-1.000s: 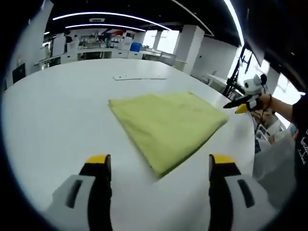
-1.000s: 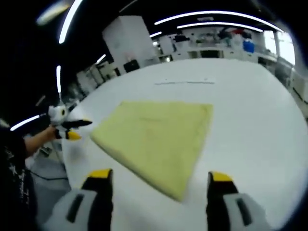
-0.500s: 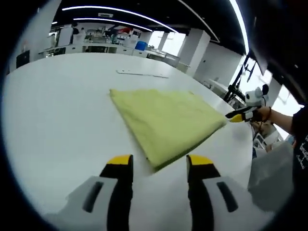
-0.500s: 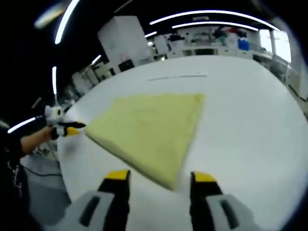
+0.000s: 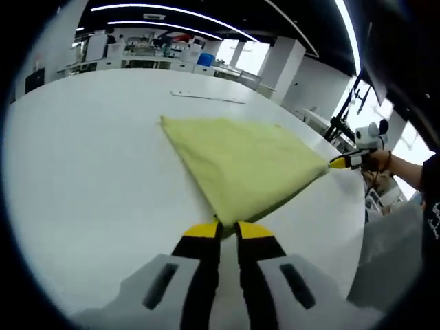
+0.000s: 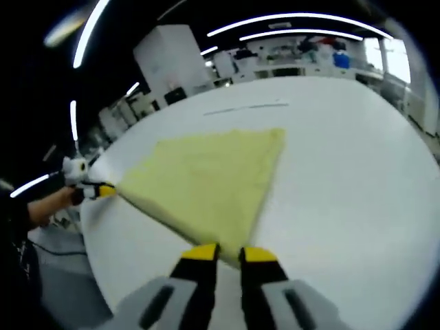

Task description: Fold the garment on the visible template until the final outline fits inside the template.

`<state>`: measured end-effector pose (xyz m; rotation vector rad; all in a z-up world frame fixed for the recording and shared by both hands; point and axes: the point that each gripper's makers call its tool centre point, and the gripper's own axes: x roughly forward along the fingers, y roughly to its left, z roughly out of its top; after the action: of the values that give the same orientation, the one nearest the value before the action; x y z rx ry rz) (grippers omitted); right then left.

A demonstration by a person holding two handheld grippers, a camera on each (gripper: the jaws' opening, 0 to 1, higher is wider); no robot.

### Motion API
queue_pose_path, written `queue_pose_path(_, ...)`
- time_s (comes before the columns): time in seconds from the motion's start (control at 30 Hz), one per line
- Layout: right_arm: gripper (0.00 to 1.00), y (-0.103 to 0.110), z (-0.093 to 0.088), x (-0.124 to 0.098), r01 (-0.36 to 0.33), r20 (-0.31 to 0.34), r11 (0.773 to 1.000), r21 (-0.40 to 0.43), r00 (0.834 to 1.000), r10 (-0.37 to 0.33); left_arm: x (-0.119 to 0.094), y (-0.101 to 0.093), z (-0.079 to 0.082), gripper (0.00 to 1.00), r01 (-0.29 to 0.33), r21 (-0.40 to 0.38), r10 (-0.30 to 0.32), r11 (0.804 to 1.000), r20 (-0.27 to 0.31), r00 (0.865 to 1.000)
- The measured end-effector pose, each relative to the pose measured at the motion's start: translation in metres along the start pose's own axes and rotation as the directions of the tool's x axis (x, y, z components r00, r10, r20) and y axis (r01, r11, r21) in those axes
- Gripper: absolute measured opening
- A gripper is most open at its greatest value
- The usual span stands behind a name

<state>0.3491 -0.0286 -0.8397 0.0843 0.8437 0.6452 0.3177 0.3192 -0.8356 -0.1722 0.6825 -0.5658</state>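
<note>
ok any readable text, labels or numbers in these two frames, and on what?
None readable.
Yellow folded garment: no print or label showing.
White table: unmarked apart from a thin line at the far side, no lettering.
Person's dark sleeve: white print, too blurred to read.

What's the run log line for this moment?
left gripper: shut on cloth corner | right gripper: shut on cloth, other near corner | cloth: folded, flat on table

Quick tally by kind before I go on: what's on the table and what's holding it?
Yellow folded garment: 1
Grippers, left gripper and right gripper, each pinching a garment corner: 2
White table: 1
Total: 4
</note>
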Motion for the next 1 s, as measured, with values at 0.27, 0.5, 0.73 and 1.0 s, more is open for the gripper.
queue_pose_path(0.27, 0.0, 0.001, 0.001, -0.005, -0.003, 0.005, 1.0, -0.023, 1.0, 0.003, -0.002, -0.002, -0.001, 0.0, 0.0, 0.008, 0.0, 1.0, -0.003, 1.0)
queue_pose_path(0.5, 0.0, 0.004, -0.001, -0.008, 0.001, 0.006, 1.0, -0.02, 1.0, -0.001, -0.003, -0.003, -0.005, 0.0, -0.003, 0.02, 0.004, 1.0, -0.011, 1.0)
queue_pose_path(0.73, 0.0, 0.004, -0.004, -0.011, 0.005, -0.001, 1.0, -0.015, 1.0, -0.005, -0.009, -0.007, -0.01, 0.0, -0.018, 0.032, 0.019, 0.999, -0.03, 0.999)
queue_pose_path(1.0, 0.0, 0.009, -0.013, -0.018, 0.013, -0.02, 0.999, -0.036, 1.0, -0.014, -0.018, -0.016, -0.019, 0.0, -0.011, 0.065, 0.014, 0.998, -0.051, 0.999)
